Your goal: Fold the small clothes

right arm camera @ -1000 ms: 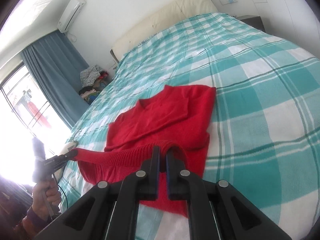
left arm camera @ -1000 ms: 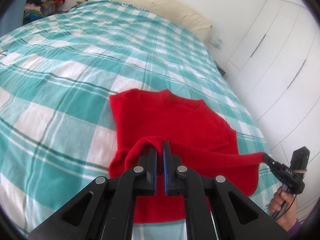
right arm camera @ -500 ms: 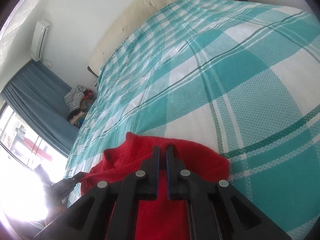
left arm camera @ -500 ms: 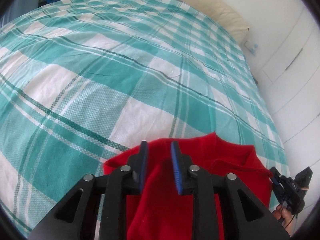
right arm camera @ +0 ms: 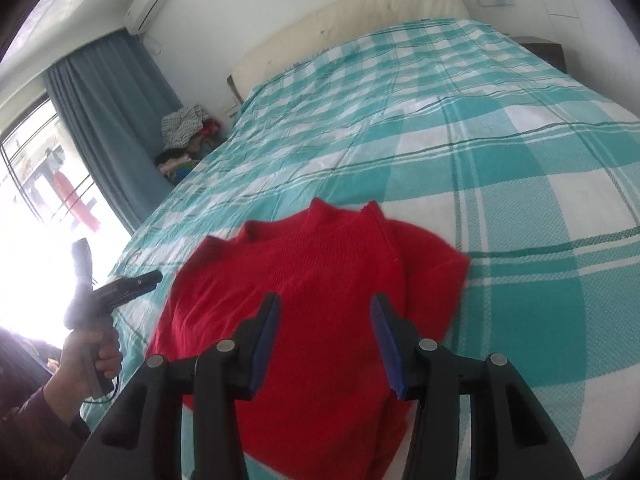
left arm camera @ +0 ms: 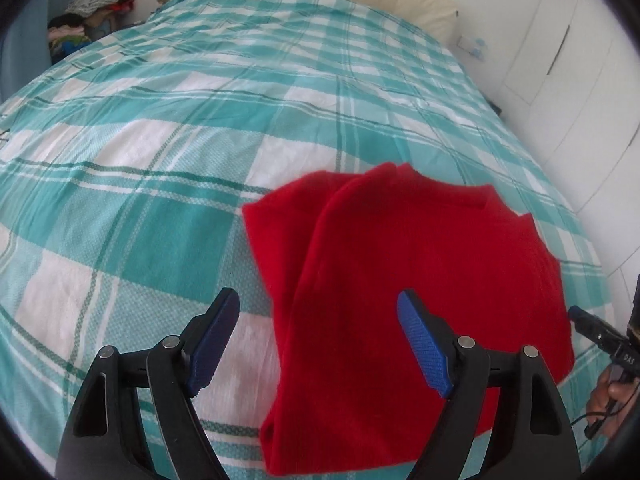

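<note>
A red knitted sweater (left arm camera: 400, 280) lies folded over on the teal-and-white checked bedspread (left arm camera: 180, 140); it also shows in the right wrist view (right arm camera: 312, 292). My left gripper (left arm camera: 318, 312) is open and empty, its blue pads wide apart above the sweater's left edge. My right gripper (right arm camera: 325, 312) is open and empty above the sweater's right part. The other gripper shows at the edge of each view, right gripper (left arm camera: 600, 332) and left gripper (right arm camera: 120, 284), held in a hand.
A cream headboard cushion (right arm camera: 352, 12) runs along the far end of the bed. A pile of clothes (right arm camera: 184, 136) sits beside the bed near the blue curtain (right arm camera: 112, 120). White wardrobe doors (left arm camera: 568, 60) stand on the right side.
Both grippers held the sweater's hem, carried it forward over the garment, then opened and let go. The sweater now lies folded and both grippers have pulled back.
</note>
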